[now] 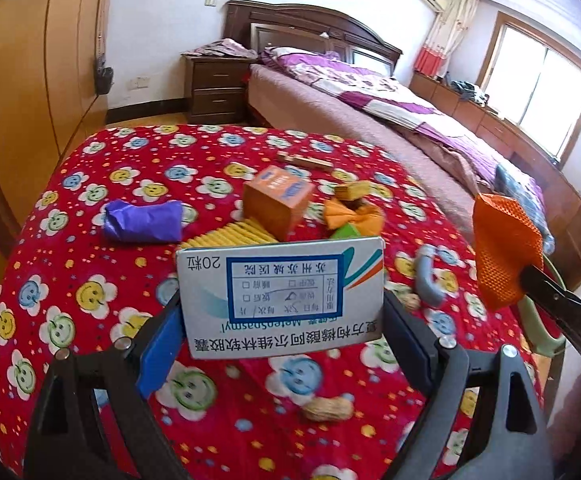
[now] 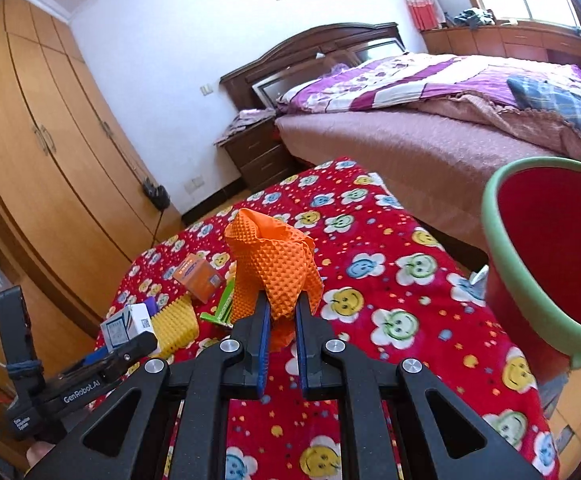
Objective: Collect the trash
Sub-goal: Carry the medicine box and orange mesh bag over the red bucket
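orange foam [image 2: 274, 268] | right view only: green-rimmed bin [image 2: 502, 248]

The worktop cover [image 1: 90, 360] is showing a red ground with multicoloured smiley flowers. The textured foam mesh [image 2: 274, 264] is showing orange. The medicine box [image 1: 282, 300] is showing white with a blue-bordered label. The bin [image 2: 506, 280] is showing a green rim and red interior. The crumpled wrapper [image 1: 142, 222] is showing purple.

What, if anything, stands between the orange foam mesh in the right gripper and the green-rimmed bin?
Nothing visible: the right gripper holds the orange foam mesh above the tablecloth, and the green-rimmed bin gapes unobstructed to its right.
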A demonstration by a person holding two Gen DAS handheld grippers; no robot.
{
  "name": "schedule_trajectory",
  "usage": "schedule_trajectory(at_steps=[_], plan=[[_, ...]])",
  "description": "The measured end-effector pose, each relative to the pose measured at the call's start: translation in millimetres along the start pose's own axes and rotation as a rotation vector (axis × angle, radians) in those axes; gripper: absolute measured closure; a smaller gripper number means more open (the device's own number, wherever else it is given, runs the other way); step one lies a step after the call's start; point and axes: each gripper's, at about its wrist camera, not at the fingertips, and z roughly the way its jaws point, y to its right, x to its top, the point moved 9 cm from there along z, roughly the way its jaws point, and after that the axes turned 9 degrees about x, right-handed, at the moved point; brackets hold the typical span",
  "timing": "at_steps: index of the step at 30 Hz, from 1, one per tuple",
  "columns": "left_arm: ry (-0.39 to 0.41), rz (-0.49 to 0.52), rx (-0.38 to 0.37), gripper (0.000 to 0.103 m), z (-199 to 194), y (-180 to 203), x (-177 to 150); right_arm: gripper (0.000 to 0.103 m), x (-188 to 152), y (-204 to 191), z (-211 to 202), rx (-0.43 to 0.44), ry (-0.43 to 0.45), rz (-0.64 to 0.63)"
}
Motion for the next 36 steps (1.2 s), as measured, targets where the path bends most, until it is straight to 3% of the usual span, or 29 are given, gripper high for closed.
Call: schedule_trajectory(at_steps=[36], plan=[[0.013, 0.177, -0.074, 0.012, -33, 102, -9, 0.092, 3, 79, -101, -0.114, 0.163, 0.129]])
